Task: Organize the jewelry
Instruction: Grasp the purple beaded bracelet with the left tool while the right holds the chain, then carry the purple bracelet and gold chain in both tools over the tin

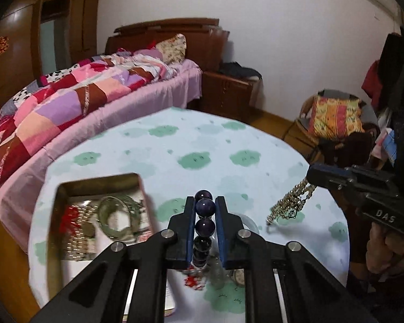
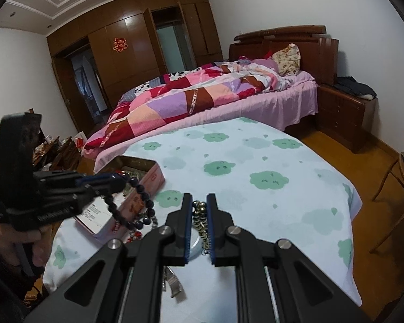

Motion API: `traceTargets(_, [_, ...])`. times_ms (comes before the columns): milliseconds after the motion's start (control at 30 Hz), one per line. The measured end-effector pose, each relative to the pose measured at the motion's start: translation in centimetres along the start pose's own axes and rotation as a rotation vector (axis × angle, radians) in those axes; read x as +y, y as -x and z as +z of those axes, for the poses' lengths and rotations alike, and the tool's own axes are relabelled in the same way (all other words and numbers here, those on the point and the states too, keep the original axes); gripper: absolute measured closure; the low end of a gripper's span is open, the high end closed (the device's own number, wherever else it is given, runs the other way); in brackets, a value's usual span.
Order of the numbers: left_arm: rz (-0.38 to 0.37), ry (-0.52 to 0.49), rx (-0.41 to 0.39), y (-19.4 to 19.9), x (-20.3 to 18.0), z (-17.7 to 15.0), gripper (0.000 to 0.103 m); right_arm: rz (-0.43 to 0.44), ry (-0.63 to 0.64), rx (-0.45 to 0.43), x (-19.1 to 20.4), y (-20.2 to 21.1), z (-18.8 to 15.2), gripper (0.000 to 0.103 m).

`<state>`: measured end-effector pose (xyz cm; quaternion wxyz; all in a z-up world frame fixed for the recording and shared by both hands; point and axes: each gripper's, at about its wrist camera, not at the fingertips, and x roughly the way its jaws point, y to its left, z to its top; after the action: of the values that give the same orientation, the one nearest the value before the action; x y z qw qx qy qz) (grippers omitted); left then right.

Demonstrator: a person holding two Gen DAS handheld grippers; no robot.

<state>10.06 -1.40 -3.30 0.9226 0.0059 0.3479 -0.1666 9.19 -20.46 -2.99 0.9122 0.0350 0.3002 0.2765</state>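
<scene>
My left gripper (image 1: 204, 202) is shut on a dark purple bead bracelet (image 1: 204, 226) and holds it above the table, right of the open tin box (image 1: 94, 185). In the right wrist view the left gripper (image 2: 118, 180) holds the bracelet (image 2: 140, 204) hanging over the tin box (image 2: 150, 177). My right gripper (image 2: 199, 199) is shut on a gold chain (image 2: 200, 220). In the left wrist view the right gripper (image 1: 313, 177) dangles the chain (image 1: 291, 202) above the table. The box holds a green bangle (image 1: 118, 215), red beads (image 1: 71, 215) and pale bead strands.
The table has a pale cloth with green clouds (image 1: 191, 145). Small jewelry pieces, a round white lid (image 2: 195, 242) and a metal watch band (image 2: 172, 282) lie near the front. A bed (image 2: 215, 91) stands behind, a wicker chair (image 1: 334, 118) at right.
</scene>
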Motion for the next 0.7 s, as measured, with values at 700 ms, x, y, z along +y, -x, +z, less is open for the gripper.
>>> traceTargets(700, [0.075, 0.077, -0.121, 5.8, 5.8, 0.7, 0.089, 0.068, 0.182, -0.003, 7.3, -2.3, 4.3, 0.09])
